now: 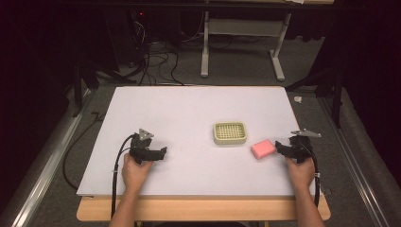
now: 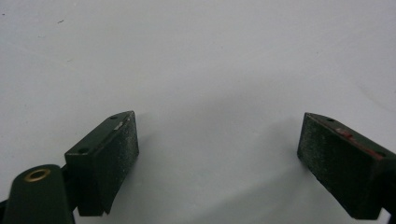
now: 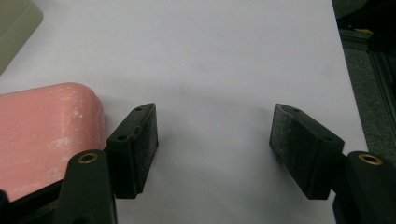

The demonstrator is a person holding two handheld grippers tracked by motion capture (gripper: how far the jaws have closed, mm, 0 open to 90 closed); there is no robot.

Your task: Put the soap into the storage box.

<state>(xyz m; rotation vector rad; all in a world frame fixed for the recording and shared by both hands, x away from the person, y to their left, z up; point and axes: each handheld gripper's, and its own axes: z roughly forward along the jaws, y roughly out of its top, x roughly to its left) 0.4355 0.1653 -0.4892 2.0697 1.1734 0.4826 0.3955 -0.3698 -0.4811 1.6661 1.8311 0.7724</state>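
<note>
A pink soap bar point(image 1: 263, 149) lies flat on the white table point(image 1: 189, 104), just right of a cream soap dish point(image 1: 230, 133) with a slotted grid top. My right gripper point(image 1: 280, 147) rests near the table's right edge, its jaws pointing at the bar. In the right gripper view the soap bar point(image 3: 46, 135) sits outside the left jaw, beside it, and the right gripper point(image 3: 212, 140) stands open over bare table. A corner of the soap dish point(image 3: 16, 28) shows at top left. My left gripper point(image 1: 162, 153) lies at the front left, and the left gripper point(image 2: 217, 149) is open with nothing between the jaws.
The wooden front edge point(image 1: 198, 208) of the table juts out below the white top. Black cables point(image 1: 156, 61) and a grey desk frame point(image 1: 241, 42) stand on the floor behind. Metal rails point(image 1: 52, 151) run along both sides.
</note>
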